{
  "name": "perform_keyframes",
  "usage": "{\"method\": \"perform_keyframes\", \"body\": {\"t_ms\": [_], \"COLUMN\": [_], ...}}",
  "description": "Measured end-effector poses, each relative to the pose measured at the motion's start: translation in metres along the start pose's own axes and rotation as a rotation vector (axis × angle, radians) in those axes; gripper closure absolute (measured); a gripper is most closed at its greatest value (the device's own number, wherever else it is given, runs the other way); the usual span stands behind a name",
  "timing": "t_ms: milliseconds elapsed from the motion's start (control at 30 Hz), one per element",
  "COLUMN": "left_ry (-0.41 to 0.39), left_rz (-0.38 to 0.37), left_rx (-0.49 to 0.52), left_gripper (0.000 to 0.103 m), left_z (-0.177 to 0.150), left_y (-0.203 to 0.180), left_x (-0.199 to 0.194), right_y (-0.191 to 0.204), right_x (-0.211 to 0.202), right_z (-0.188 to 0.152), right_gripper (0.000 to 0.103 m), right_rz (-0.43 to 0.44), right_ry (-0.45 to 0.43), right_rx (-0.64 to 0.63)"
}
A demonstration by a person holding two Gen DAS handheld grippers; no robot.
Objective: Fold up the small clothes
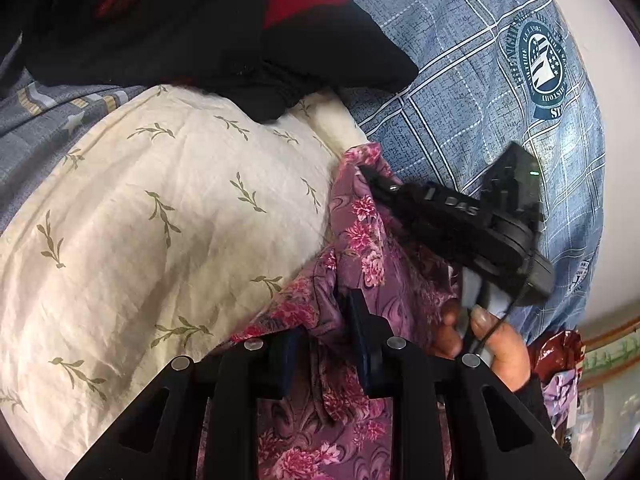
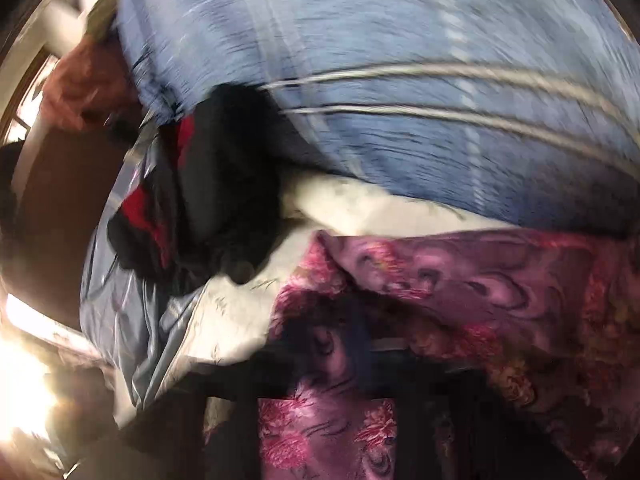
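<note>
A purple garment with pink flowers (image 1: 360,248) lies bunched over a cream leaf-print pillow (image 1: 160,208) on a bed. My left gripper (image 1: 324,344) is shut on a fold of this garment at its near edge. My right gripper (image 1: 370,174) shows in the left wrist view, held by a hand (image 1: 492,340), its tips shut on the garment's far corner. In the blurred right wrist view the floral garment (image 2: 460,280) fills the lower half and my right gripper (image 2: 332,344) is a dark smear in the cloth.
A black and red garment (image 1: 240,32) lies on the pillow's far end, and it also shows in the right wrist view (image 2: 208,184). A blue checked bedcover (image 1: 460,80) with a round badge lies to the right. The bed edge and floor clutter (image 1: 560,360) are at lower right.
</note>
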State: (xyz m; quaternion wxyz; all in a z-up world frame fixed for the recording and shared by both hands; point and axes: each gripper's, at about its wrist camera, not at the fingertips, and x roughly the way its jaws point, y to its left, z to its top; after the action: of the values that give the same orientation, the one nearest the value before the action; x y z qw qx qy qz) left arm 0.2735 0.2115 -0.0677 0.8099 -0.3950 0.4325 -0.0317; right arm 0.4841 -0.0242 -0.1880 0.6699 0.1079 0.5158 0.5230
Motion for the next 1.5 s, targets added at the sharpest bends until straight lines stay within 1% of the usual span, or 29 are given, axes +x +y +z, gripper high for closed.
{"method": "perform_keyframes", "body": {"t_ms": [67,133,200,233,300,333,400,467,533,600,633,667,700,733,800,833,900,967,1033,1067,1100,1167,1233,1267,1333,1367,1400,1433,1500], "left_ry": [-0.014,-0.022,-0.026,-0.024,-0.02,-0.02,-0.023,-0.026,-0.025,-0.024,-0.022,-0.022,-0.021,-0.022,-0.036,-0.044,-0.044,-0.032,-0.027,-0.026,-0.029,-0.027,-0.021,-0.035,-0.078,-0.113,-0.158,-0.193,-0.172], "left_rz": [0.021,0.044,0.051,0.047,0.039,0.038,0.044,0.049,0.05,0.049,0.047,0.047,0.043,0.04,0.036,0.044,0.063,0.057,0.044,0.041,0.046,0.079,0.048,0.023,0.009,0.013,0.036,0.072,0.13], "left_rx": [0.014,0.03,0.042,0.038,0.029,0.027,0.033,0.043,0.044,0.042,0.042,0.043,0.04,0.037,0.032,0.036,0.035,0.015,-0.002,0.0,0.011,0.027,0.024,0.033,0.102,0.163,0.199,0.237,0.285], "left_gripper": [0.08,0.08,0.08,0.08,0.08,0.08,0.08,0.08,0.08,0.08,0.08,0.08,0.08,0.08,0.08,0.08,0.08,0.08,0.08,0.08,0.08,0.08,0.08,0.079,0.074,0.065,0.051,0.043,0.041], "left_z": [-0.001,-0.002,-0.003,-0.003,-0.002,-0.002,-0.002,-0.002,-0.002,-0.001,-0.001,0.0,0.0,0.0,0.0,0.0,0.001,0.002,0.003,0.003,0.002,-0.002,-0.01,-0.017,-0.026,-0.027,-0.027,-0.024,-0.016], "left_y": [-0.003,-0.006,-0.008,-0.007,-0.006,-0.006,-0.006,-0.008,-0.009,-0.008,-0.009,-0.009,-0.008,-0.008,-0.009,-0.009,-0.008,-0.004,-0.002,-0.001,-0.002,-0.009,-0.018,-0.027,-0.046,-0.057,-0.063,-0.068,-0.073], "left_x": [-0.001,-0.001,-0.001,-0.002,-0.002,-0.002,-0.003,-0.003,-0.002,-0.001,-0.001,-0.001,-0.001,-0.002,-0.006,-0.007,-0.005,-0.003,-0.004,-0.005,-0.006,-0.013,-0.031,-0.046,-0.069,-0.079,-0.085,-0.087,-0.073], "right_y": [0.018,0.023,0.017,0.014,0.005,-0.001,-0.01,-0.017,-0.013,-0.005,-0.001,0.005,0.01,0.018,0.03,0.033,0.029,0.022,0.014,0.012,0.016,0.026,0.03,0.029,0.023,0.016,0.004,-0.008,-0.047], "right_x": [-0.017,-0.026,-0.019,-0.013,-0.008,-0.005,-0.003,0.0,0.002,0.008,0.012,0.017,0.018,0.021,0.002,-0.012,-0.021,-0.01,0.018,0.027,0.027,0.002,-0.032,-0.065,-0.111,-0.139,-0.172,-0.196,-0.249], "right_z": [0.002,0.011,0.018,0.017,0.013,0.009,0.005,0.007,0.007,0.01,0.011,0.012,0.012,0.014,0.014,0.017,0.028,0.035,0.034,0.03,0.026,0.014,-0.004,-0.026,-0.058,-0.08,-0.106,-0.123,-0.168], "right_gripper": [0.103,0.103,0.102,0.096,0.095,0.095,0.09,0.073,0.062,0.057,0.059,0.076,0.096,0.096,0.097,0.097,0.097,0.095,0.092,0.092,0.092,0.086,0.078,0.074,0.066,0.061,0.058,0.057,0.053], "right_rz": [0.007,0.001,0.015,-0.011,-0.059,-0.06,-0.066,-0.016,-0.009,-0.033,-0.047,-0.085,-0.116,-0.138,-0.128,-0.105,-0.103,-0.157,-0.174,-0.218,-0.221,-0.228,-0.202,-0.169,-0.176,-0.21,-0.261,-0.307,-0.467], "right_ry": [-0.086,-0.148,-0.106,-0.069,-0.018,0.005,-0.006,-0.023,-0.04,-0.043,-0.044,-0.039,-0.028,-0.022,-0.094,-0.157,-0.189,-0.152,-0.038,-0.011,-0.023,-0.091,-0.143,-0.175,-0.212,-0.244,-0.28,-0.31,-0.378], "right_rx": [-0.074,-0.071,-0.022,-0.019,-0.033,-0.024,0.005,0.059,0.05,0.007,-0.011,-0.05,-0.079,-0.105,-0.145,-0.139,-0.095,-0.073,-0.037,-0.021,-0.02,-0.01,0.03,0.059,0.07,0.081,0.118,0.157,0.277]}}
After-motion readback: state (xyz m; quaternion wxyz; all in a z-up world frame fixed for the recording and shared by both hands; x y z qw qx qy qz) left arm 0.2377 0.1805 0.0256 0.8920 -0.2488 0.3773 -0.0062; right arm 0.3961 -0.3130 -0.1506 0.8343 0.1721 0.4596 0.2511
